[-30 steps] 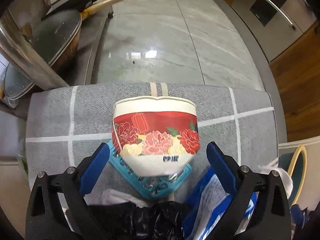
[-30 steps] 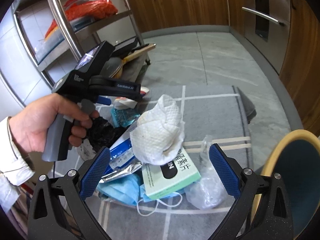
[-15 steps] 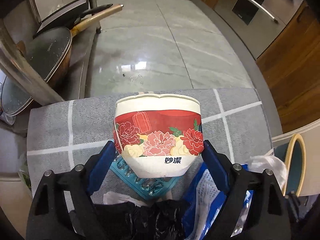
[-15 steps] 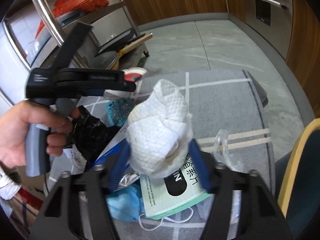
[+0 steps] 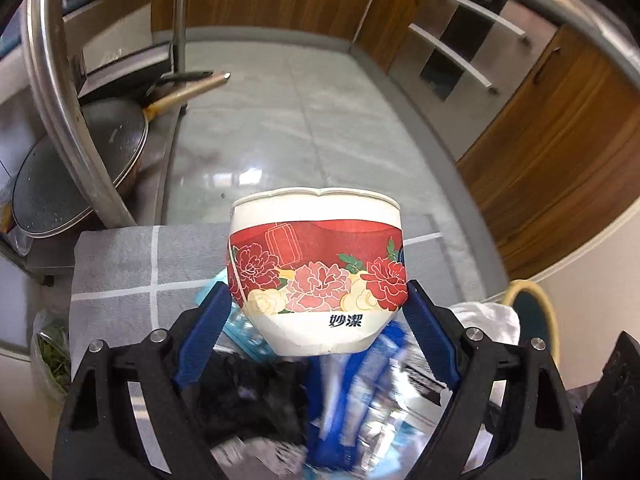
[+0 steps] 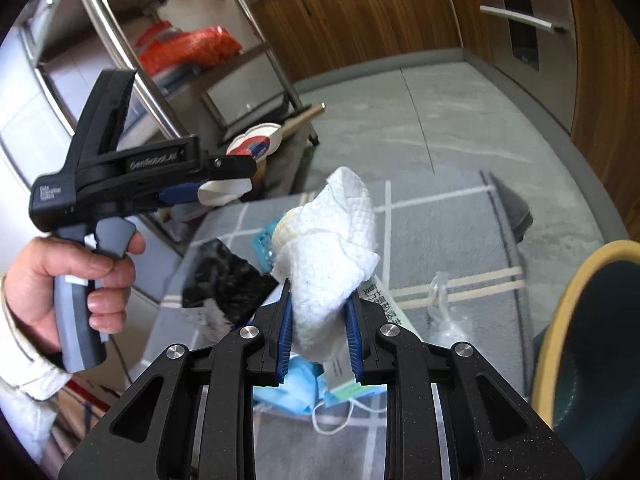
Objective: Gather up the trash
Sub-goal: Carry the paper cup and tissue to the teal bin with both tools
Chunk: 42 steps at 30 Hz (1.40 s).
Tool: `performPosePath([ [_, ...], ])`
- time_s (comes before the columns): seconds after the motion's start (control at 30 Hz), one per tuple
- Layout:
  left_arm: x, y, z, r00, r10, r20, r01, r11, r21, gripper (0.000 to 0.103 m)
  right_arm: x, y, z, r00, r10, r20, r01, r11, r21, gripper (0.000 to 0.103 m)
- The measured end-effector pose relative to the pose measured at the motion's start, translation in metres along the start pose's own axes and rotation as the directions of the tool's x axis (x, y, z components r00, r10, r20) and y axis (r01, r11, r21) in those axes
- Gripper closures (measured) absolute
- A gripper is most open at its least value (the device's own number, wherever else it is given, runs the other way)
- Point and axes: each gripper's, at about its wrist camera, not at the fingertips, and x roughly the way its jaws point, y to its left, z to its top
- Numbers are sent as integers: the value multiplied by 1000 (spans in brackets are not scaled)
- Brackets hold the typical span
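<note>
My left gripper (image 5: 318, 308) is shut on a crushed paper bowl (image 5: 318, 268) with red flowers and holds it above the grey mat (image 5: 120, 264). The bowl (image 6: 254, 146) also shows in the right wrist view, in the left gripper (image 6: 234, 178). My right gripper (image 6: 318, 316) is shut on a crumpled white paper towel (image 6: 328, 240), lifted off the trash pile. Below lie a black bag (image 6: 226, 280), a blue face mask (image 6: 292, 396), a teal blister pack (image 6: 264, 246), a green-edged box (image 6: 344, 376) and clear plastic wrap (image 6: 444, 300).
A yellow-rimmed dark bin (image 6: 592, 332) stands at the right. A steel rack (image 5: 64, 92) with a lidded pan (image 5: 80, 172) is at the left. Wooden cabinets (image 5: 560, 128) line the far side of the tiled floor (image 5: 300, 120).
Both grippers closed, the left on the paper bowl and the right on the paper towel. Both have lifted their objects up off the pile.
</note>
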Motion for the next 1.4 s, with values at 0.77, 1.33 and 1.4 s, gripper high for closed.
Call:
performPosePath([
  [0.77, -6, -131, -71, 997, -71, -29, 76, 957, 280, 65, -195, -74, -30, 942, -268, 200, 251, 962, 105, 78],
  [1.33, 97, -109, -11, 994, -11, -106, 13, 1000, 20, 14, -169, -99, -39, 959, -231, 165, 207, 966, 152, 78],
  [1.4, 112, -108, -7, 992, 9, -126, -8, 1000, 6, 14, -167, -99, -39, 960, -230, 161, 206, 967, 151, 78],
])
